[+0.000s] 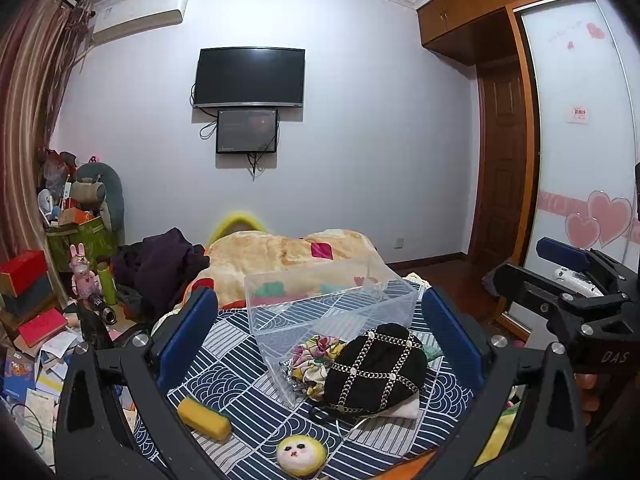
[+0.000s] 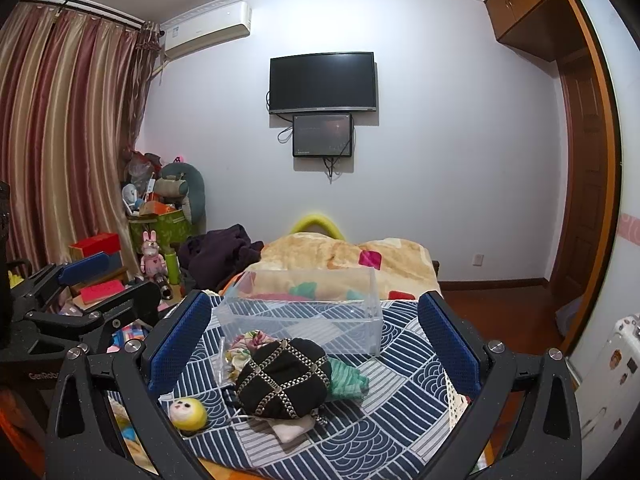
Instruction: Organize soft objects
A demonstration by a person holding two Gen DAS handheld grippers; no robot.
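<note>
On the patterned bedspread (image 2: 400,376), I hold both the left gripper (image 1: 320,336) and right gripper (image 2: 316,340) spread apart, empty, near the black hat (image 2: 284,378) and clear bin (image 2: 304,312).

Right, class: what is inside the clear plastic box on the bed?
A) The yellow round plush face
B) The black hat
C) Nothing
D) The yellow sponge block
C: the clear plastic box shows only bedding through its walls, while the black hat lies in front of it.

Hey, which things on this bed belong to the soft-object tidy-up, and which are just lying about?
For the job: clear plastic bin, black studded hat, floral cloth, yellow sponge, round yellow face plush, green cloth.

Lying about: wall TV, pink rabbit figure, red box.
</note>
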